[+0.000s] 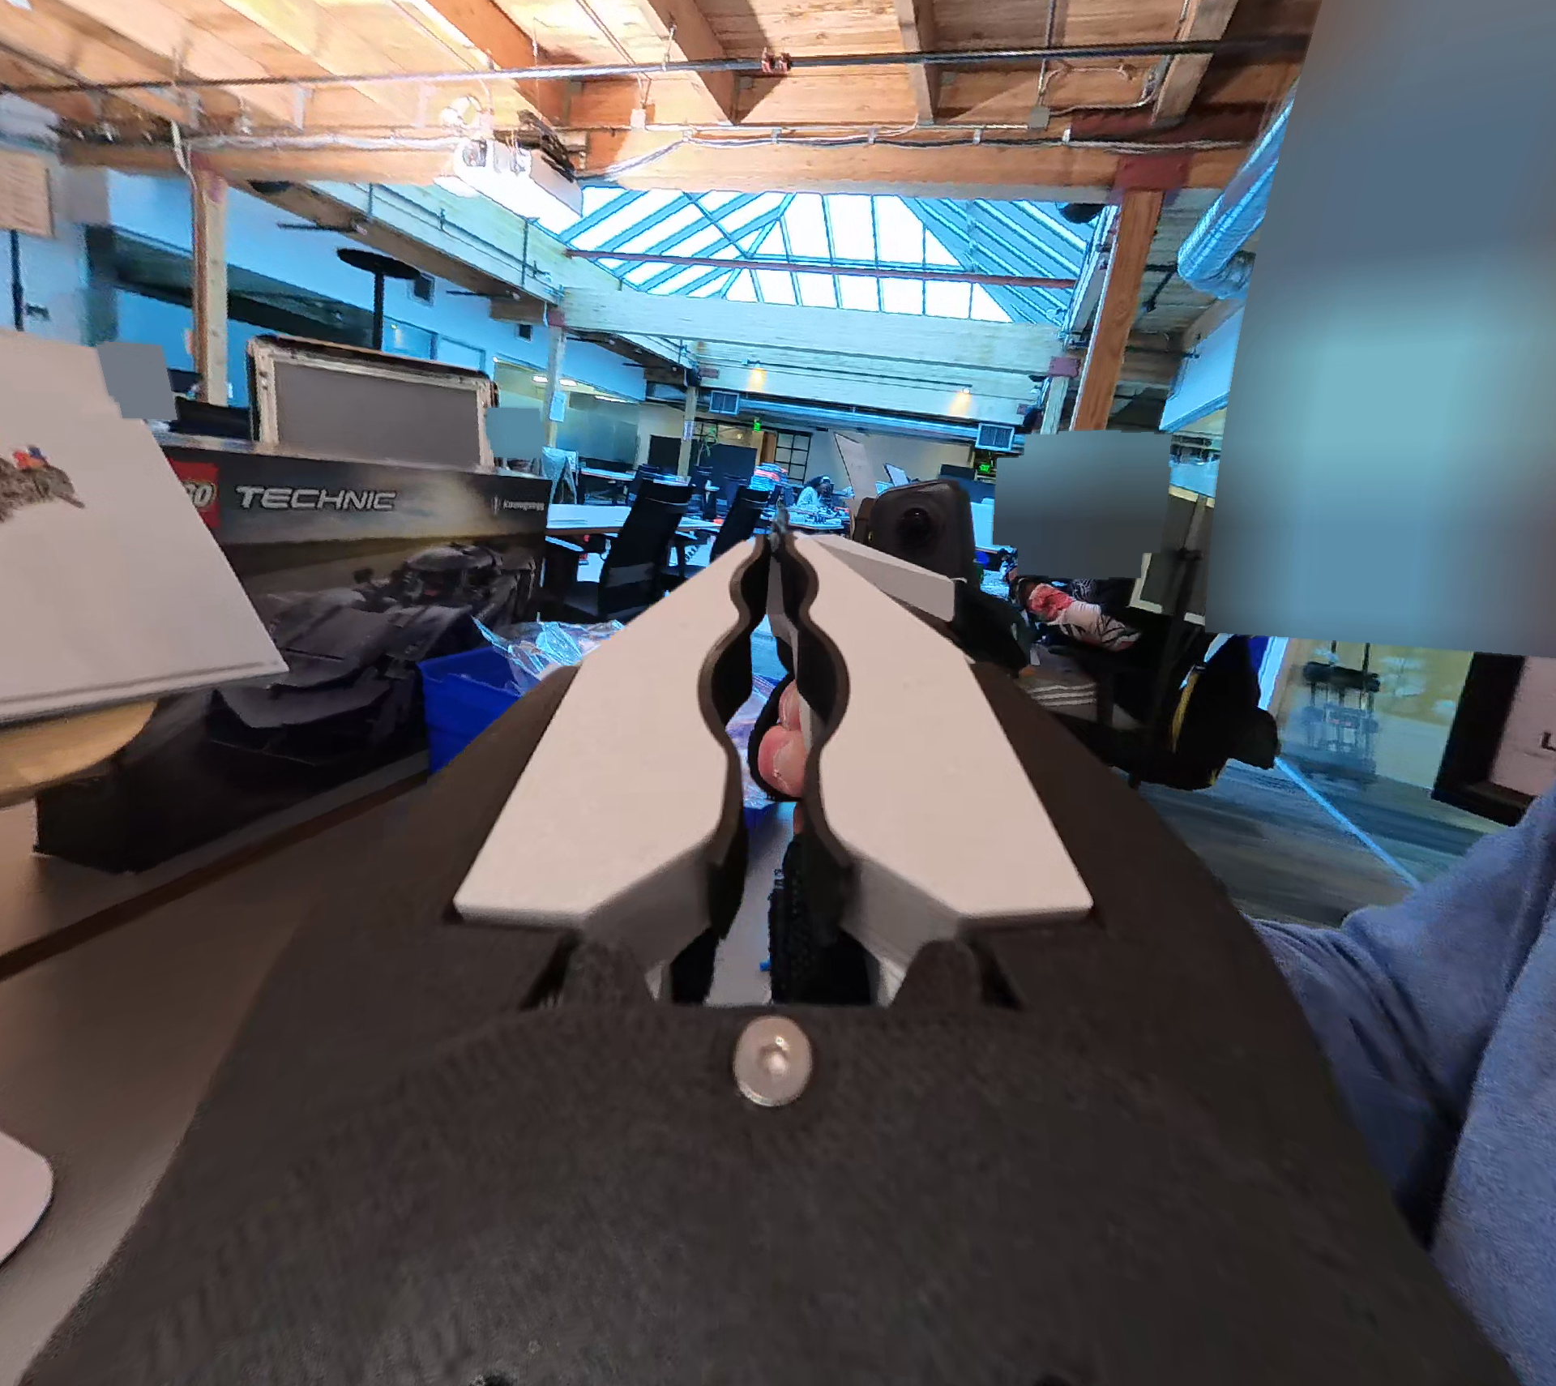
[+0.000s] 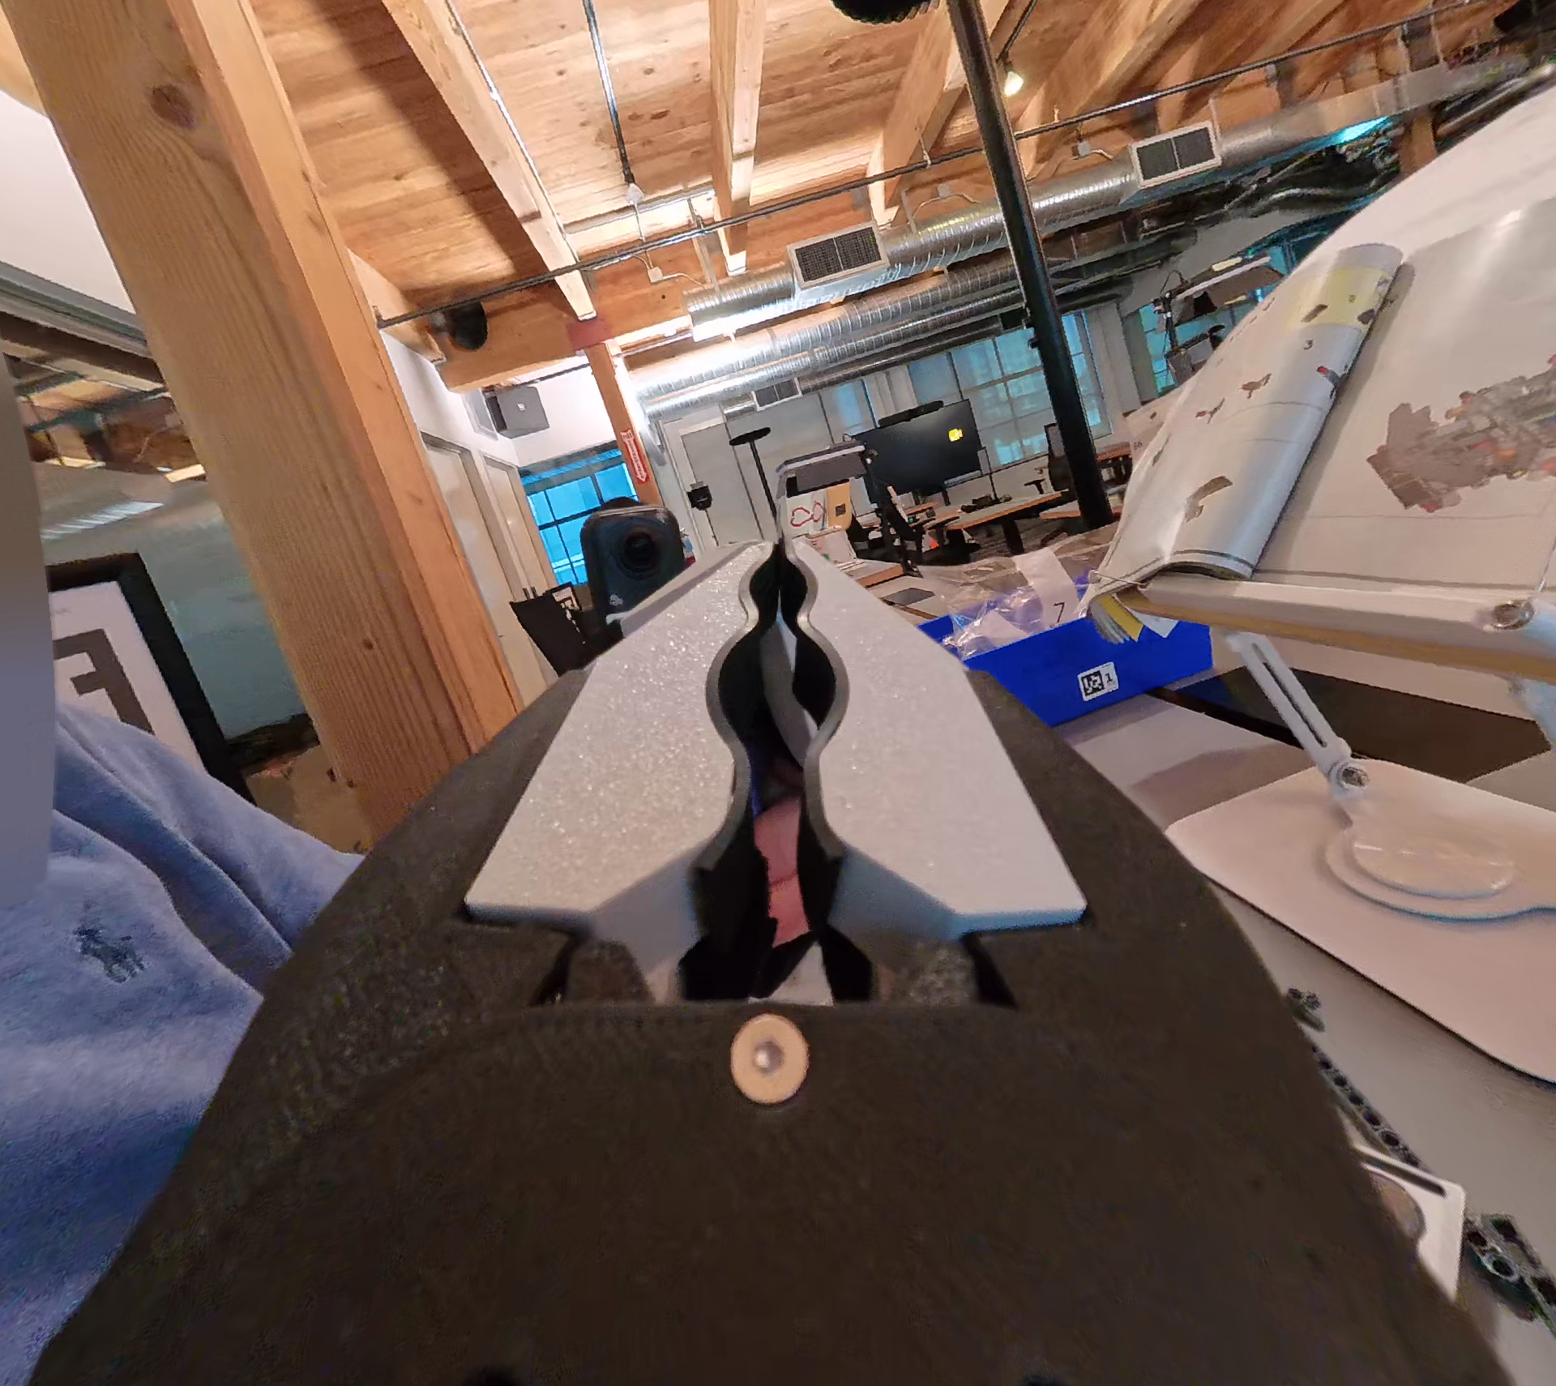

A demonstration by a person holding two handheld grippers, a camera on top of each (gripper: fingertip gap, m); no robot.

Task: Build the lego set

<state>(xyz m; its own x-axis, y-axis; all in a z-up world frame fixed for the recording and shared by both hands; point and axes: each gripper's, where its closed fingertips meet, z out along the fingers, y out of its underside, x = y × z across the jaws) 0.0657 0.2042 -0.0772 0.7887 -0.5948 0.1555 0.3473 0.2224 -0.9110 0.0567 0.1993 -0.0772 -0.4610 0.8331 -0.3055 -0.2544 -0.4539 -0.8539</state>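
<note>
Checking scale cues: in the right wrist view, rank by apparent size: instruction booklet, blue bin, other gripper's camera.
1. instruction booklet
2. blue bin
3. other gripper's camera
Apparent size only; the booklet sits nearer the lens, so true sizes stay unsure.

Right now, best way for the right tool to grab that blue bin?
I'd pinch the blue bin by its near wall at the rim, coming down from above: the top is open and the wall is a thin upright edge. Plastic bags crowd the inside. The right tool is shut, so open first.
</note>
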